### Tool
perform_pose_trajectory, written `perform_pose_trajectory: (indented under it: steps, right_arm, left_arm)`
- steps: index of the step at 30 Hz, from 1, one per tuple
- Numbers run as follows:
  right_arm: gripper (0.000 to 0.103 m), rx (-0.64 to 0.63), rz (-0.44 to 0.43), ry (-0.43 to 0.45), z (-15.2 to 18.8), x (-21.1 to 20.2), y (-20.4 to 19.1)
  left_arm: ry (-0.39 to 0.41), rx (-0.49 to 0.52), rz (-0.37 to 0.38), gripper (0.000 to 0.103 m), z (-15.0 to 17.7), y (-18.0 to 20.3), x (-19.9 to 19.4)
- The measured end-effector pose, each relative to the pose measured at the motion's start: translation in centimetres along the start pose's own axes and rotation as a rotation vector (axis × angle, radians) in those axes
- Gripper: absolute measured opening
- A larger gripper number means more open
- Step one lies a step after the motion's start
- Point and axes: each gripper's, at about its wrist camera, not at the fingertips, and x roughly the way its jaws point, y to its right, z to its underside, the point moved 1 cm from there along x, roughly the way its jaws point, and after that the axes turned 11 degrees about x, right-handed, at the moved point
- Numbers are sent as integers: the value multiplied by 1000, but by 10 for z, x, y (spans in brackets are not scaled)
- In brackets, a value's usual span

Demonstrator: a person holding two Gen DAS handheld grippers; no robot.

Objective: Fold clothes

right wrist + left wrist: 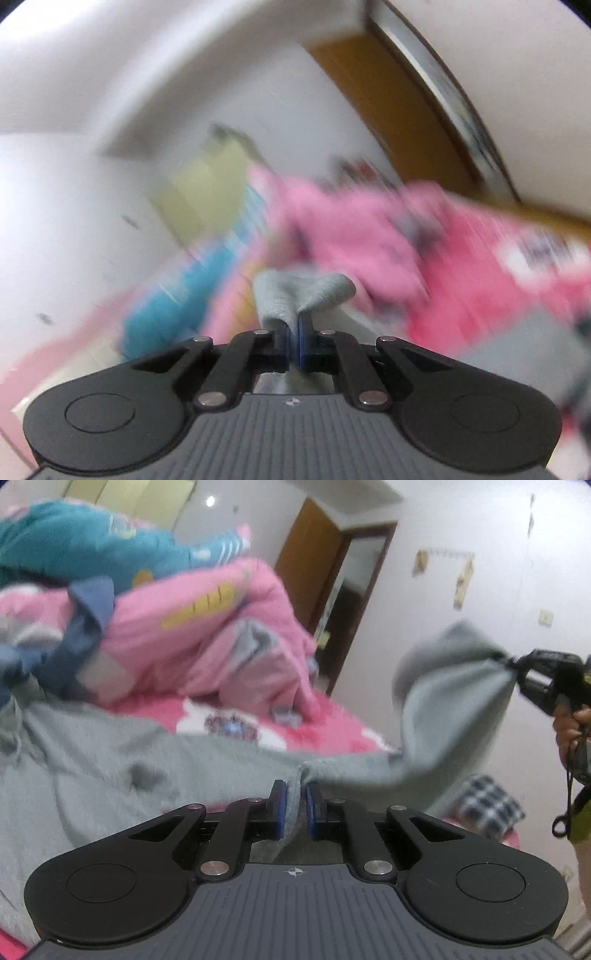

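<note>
Your left tool is clamped on the grey garment; your right tool pinches its far corner, lifted above the bed.

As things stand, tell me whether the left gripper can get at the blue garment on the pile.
Probably not: the left gripper is shut on the grey garment, and the blue garment lies beyond it on the pile.

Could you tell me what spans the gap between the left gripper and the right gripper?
In the left wrist view, only the grey garment hangs between the left gripper and the right gripper; both pinch it.
</note>
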Motion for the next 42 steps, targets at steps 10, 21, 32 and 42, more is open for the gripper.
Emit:
perform_pose_trajectory:
  steps: [10, 21, 32, 42]
  right_arm:
    - [9, 416, 446, 23, 108, -94, 221]
    - [39, 597, 534, 131, 163, -178, 244]
    - [49, -15, 813, -106, 159, -97, 173]
    - [6, -47, 686, 133, 83, -159, 158]
  left_arm:
    - [-179, 124, 171, 10, 39, 38, 20]
    - [-386, 240, 297, 23, 83, 70, 45]
    - [-322, 217, 195, 53, 81, 60, 28]
    - [-369, 169, 158, 53, 86, 49, 40]
